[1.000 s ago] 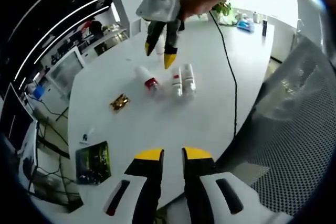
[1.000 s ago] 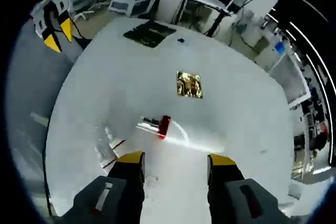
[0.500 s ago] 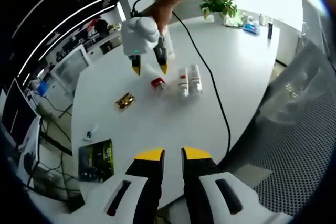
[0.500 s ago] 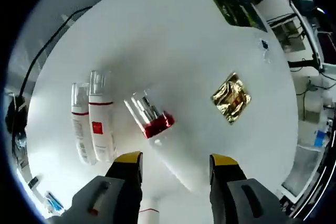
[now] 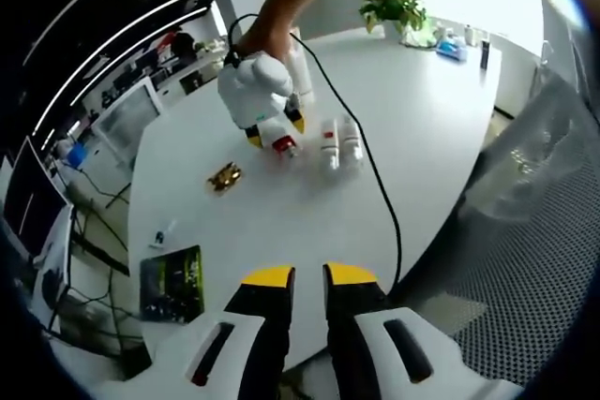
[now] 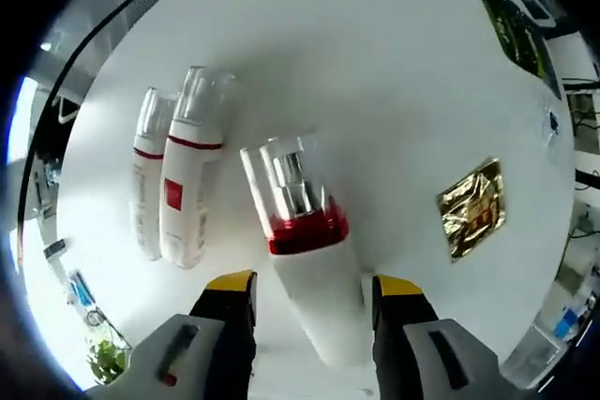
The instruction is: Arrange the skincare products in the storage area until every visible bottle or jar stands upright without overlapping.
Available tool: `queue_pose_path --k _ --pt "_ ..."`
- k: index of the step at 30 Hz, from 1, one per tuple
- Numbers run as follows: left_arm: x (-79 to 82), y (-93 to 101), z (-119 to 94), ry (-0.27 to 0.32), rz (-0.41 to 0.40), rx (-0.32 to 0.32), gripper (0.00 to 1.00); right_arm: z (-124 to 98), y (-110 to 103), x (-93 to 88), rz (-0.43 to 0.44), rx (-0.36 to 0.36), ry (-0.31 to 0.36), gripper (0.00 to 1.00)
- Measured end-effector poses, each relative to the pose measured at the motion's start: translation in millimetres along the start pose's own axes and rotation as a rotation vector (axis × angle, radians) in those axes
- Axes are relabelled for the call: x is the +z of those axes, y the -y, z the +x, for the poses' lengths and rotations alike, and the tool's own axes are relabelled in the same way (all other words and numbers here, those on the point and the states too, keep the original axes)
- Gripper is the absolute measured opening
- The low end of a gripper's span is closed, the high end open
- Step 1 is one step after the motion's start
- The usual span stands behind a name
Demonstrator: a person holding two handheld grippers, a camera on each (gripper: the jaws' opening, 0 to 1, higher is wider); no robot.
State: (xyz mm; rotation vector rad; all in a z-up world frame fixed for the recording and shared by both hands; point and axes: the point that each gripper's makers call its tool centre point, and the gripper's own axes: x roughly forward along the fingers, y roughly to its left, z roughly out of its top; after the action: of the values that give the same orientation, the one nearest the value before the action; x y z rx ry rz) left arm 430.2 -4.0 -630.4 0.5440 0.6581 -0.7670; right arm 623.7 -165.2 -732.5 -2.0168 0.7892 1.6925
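Three bottles lie flat on the white tabletop (image 6: 394, 72), and none stands upright yet. Compared with half a second ago, the right gripper (image 6: 314, 288) has come down so that the red-banded bottle (image 6: 305, 259), which then lay ahead of its fingers, now has its white body between them, clear cap pointing away. The fingers stand apart on either side of the body and I judge them released, not yet pressing it. Just beyond the left-hand finger lie the two slim red-striped bottles (image 6: 173, 194), side by side and touching, caps pointing away too. Off past the right-hand finger, well apart, sits a gold foil packet (image 6: 473, 208). In the left gripper view the left gripper (image 5: 309, 278) hangs back near the tabletop edge, its fingers almost together with nothing between them, while the right gripper (image 5: 272, 133) is down over the red-banded bottle (image 5: 284, 145). The descent suggests a grasp is next, then standing this bottle up clear of its neighbours.
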Motion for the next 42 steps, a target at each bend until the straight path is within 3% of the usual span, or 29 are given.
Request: queue_pose_path --k 3,7,10,13,15,16,21,22,25,31,34,42 --pt "-1.8 -0.6 0.6 -0.005 -0.002 0.0 0.15 -0.5 8.0 1.0 0.004 -0.023 -0.007 0.35" --pt "-3.0 -0.1 1.1 -0.01 0.001 -0.003 0.15 -0.9 12.0 2.3 0.082 -0.037 0.012 0.28" --pt "-3.8 -0.5 1.2 -0.014 -0.007 -0.002 0.15 -0.7 10.1 1.6 0.094 -0.028 0.025 0.26" --pt "-4.2 -0.5 1.3 -0.014 -0.005 -0.002 0.15 -1.2 8.5 0.3 0.205 -0.024 0.06 0.23" --pt "-5.5 -0.4 1.5 -0.022 -0.007 -0.003 0.15 -2.9 8.6 0.7 0.393 -0.024 0.129 0.22" --pt "-5.2 -0.1 1.8 -0.021 -0.004 -0.005 0.15 -3.6 10.3 1.0 0.434 -0.035 0.159 0.22" --pt "-4.1 -1.2 0.7 -0.016 -0.009 0.001 0.15 -9.0 7.2 -2.6 0.47 -0.061 0.179 0.21" --pt "-3.8 -0.9 0.8 -0.015 -0.007 0.0 0.15 -11.0 5.9 1.0 0.519 -0.054 0.209 0.21" --pt "-3.9 -0.1 0.7 -0.017 -0.001 -0.002 0.15 -18.0 8.9 1.6 0.545 -0.085 0.23 0.21" --pt "-3.0 -0.1 -0.1 -0.013 0.002 -0.001 0.15 -38.9 17.1 7.4 0.684 -0.151 0.324 0.21" --pt "-1.5 -0.4 -0.2 -0.006 -0.001 -0.001 0.15 -53.1 21.0 12.1 0.757 -0.191 0.389 0.21" --pt "1.0 -0.5 -0.7 0.006 0.001 -0.001 0.15 -111.2 30.1 25.7 1.079 -0.336 0.716 0.2"
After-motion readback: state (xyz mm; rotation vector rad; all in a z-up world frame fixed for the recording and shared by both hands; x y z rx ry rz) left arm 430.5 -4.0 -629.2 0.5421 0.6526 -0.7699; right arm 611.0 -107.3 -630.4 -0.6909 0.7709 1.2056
